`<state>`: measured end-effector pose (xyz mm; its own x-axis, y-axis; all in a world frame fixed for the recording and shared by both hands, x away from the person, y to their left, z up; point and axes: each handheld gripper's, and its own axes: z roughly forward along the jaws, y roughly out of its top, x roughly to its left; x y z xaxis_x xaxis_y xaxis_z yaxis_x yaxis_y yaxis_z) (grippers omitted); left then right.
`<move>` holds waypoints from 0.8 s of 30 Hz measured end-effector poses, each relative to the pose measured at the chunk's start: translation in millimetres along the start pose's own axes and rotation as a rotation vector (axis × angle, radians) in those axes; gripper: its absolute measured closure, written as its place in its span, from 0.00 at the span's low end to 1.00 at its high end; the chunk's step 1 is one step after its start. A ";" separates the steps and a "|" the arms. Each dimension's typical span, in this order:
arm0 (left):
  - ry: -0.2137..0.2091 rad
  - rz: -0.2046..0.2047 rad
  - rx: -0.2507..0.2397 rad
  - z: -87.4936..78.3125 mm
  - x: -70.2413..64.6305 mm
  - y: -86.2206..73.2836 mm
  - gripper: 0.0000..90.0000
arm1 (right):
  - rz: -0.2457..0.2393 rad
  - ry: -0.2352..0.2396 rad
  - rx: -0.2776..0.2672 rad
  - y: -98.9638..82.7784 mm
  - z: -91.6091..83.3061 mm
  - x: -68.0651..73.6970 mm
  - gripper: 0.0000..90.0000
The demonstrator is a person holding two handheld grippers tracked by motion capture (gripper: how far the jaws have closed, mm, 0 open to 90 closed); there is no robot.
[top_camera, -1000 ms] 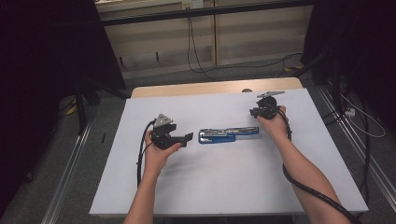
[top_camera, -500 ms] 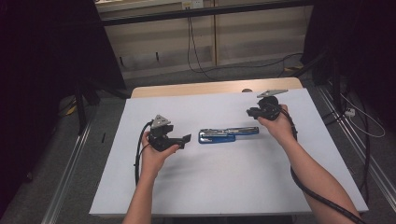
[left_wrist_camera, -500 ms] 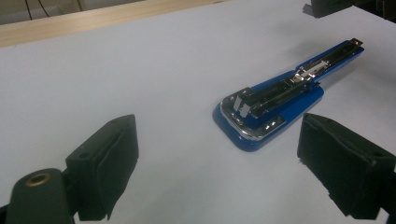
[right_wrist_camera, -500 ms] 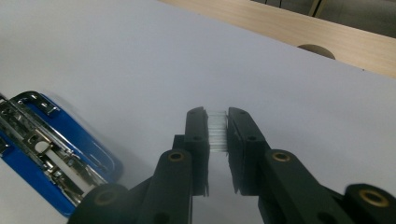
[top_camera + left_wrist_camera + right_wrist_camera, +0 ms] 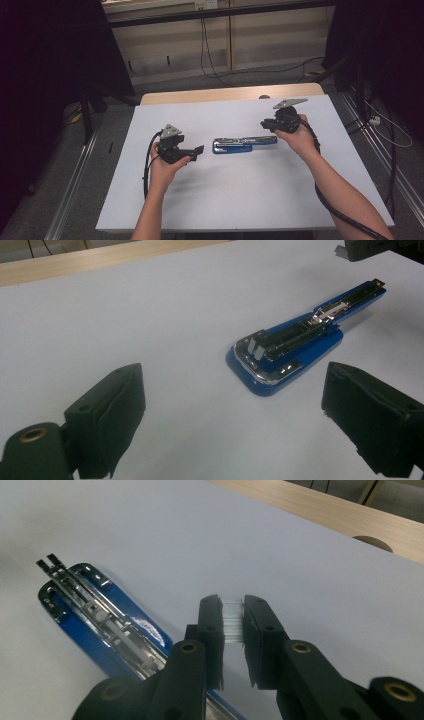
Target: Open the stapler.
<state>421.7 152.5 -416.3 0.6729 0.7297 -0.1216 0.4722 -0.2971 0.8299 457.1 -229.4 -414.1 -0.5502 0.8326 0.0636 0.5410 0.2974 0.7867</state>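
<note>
Item 1, nearest: left gripper (image 5: 199, 150), sitting in the person's left hand (image 5: 165, 167) low over the white table sheet (image 5: 225, 200), left of centre. Its jaws have just been opening and are standing wide with nothing between them; in the left gripper view (image 5: 232, 420) the pads are framing bare sheet, with the stapler lying beyond them.

Item 2, mid-table: blue stapler (image 5: 243, 143), lying flat and opened out on the sheet, its metal magazine facing up. It is resting between the two grippers, apart from the left one.

Item 3, farther right: right gripper (image 5: 265, 123), sitting in the right hand (image 5: 295, 137), hovering just above the stapler's far end. Its jaws are standing narrow, pinching a small strip of staples (image 5: 232, 620), which is showing pale between the pads.

Item 4, farthest: wooden table edge (image 5: 225, 93), showing beyond the sheet.
</note>
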 end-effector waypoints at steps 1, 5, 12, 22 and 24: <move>0.000 -0.002 -0.003 -0.1 -0.2 -0.4 0.12 | -0.004 0.004 0.001 -0.1 -0.4 0.6 0.88; 0.002 -0.004 0.002 -0.6 0.2 -1.4 0.12 | -0.028 0.026 -0.001 0.3 -0.3 4.2 0.88; -0.001 -0.006 0.004 -1.4 0.5 -2.0 0.12 | -0.065 0.064 0.002 3.8 2.6 13.0 0.88; 0.000 -0.011 0.004 -1.8 2.3 -3.1 0.12 | -0.098 0.112 0.011 7.4 10.1 23.5 0.88; 0.000 -0.012 0.005 -1.8 2.4 -3.2 0.12 | -0.103 0.127 0.015 8.3 11.6 25.3 0.88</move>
<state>420.8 156.3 -418.3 0.6673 0.7332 -0.1313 0.4827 -0.2914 0.8259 455.1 -200.4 -413.1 -0.6785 0.7320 0.0613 0.4867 0.3854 0.7839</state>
